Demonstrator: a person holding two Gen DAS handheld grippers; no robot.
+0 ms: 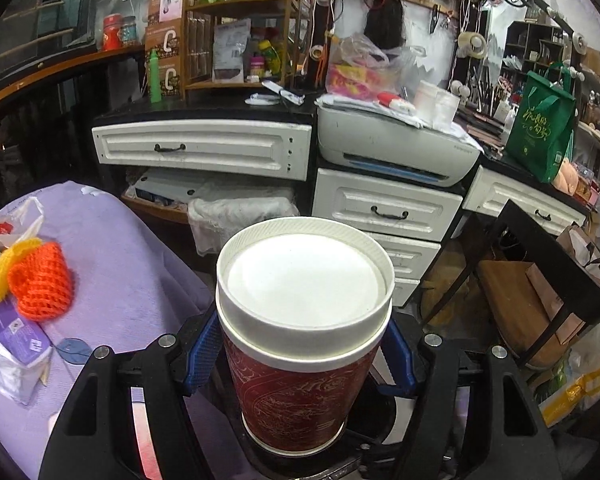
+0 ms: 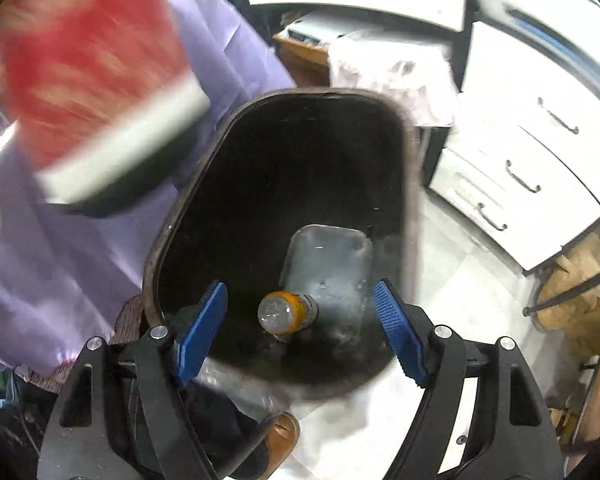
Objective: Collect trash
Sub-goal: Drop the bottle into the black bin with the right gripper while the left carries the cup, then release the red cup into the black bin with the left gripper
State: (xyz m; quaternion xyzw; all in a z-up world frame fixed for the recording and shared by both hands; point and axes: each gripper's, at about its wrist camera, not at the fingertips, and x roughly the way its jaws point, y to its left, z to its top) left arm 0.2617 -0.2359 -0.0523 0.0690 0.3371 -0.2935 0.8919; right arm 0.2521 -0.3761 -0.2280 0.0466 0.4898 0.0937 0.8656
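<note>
In the left wrist view a red paper cup [image 1: 300, 392] with a white lid stands upright between the blue pads of my left gripper [image 1: 302, 348], which is shut on it. The same cup [image 2: 96, 80] shows as a red and white blur at the upper left of the right wrist view, above the purple cloth beside the bin. My right gripper [image 2: 300, 324] hangs open over a black trash bin [image 2: 332, 94]. A clear plastic bottle [image 2: 286, 312] with an orange label lies down inside the bin, below the pads and clear of both.
A purple cloth covers the table [image 1: 132, 264], which bears an orange knitted piece [image 1: 40, 284] and a crumpled carton [image 1: 16, 356]. Behind stand white drawers [image 1: 204, 148], a printer [image 1: 396, 144] and a white-lined basket [image 1: 236, 216]. A dark wooden stool [image 1: 540, 280] stands at the right.
</note>
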